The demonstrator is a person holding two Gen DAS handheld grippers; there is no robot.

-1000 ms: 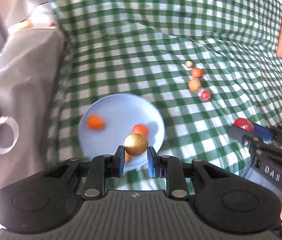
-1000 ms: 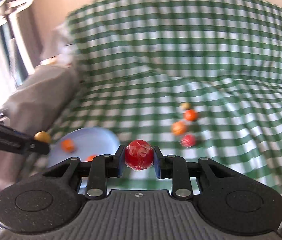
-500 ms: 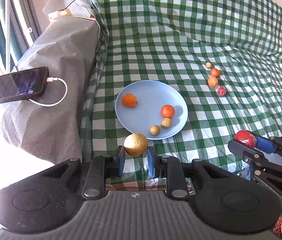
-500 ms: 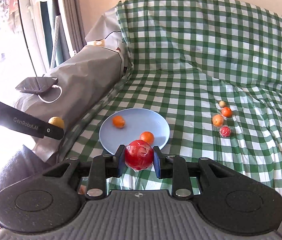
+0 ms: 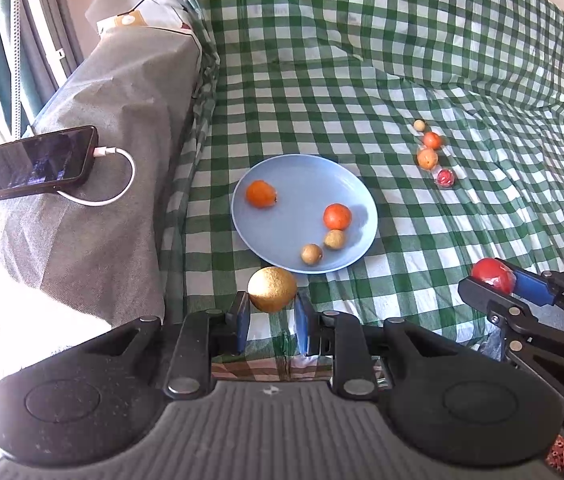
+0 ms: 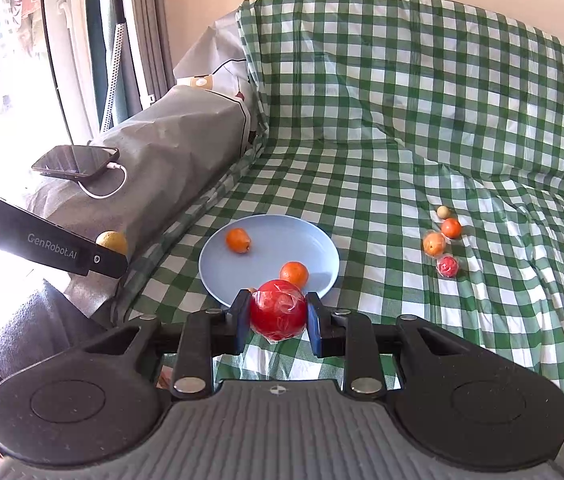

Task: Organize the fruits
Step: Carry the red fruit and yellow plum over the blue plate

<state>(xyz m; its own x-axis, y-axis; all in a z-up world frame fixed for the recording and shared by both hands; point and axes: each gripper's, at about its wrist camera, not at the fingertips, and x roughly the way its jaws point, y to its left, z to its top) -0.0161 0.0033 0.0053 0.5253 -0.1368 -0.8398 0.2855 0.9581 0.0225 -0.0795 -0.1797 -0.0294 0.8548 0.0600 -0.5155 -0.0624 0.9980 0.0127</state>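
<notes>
Left wrist: my left gripper (image 5: 272, 316) grasps a yellow lemon (image 5: 272, 289) just near of the blue plate (image 5: 362, 200), which holds four fruits. Right wrist: my right gripper (image 6: 278, 322) clamps a wrapped red fruit (image 6: 279, 314); four loose fruits (image 6: 435, 243) remain far right.

A green-and-white checked cloth (image 5: 362, 80) lies under a pale blue round plate (image 5: 298, 184); a glossy black phone (image 5: 38, 162) has a white cable (image 5: 118, 184).
</notes>
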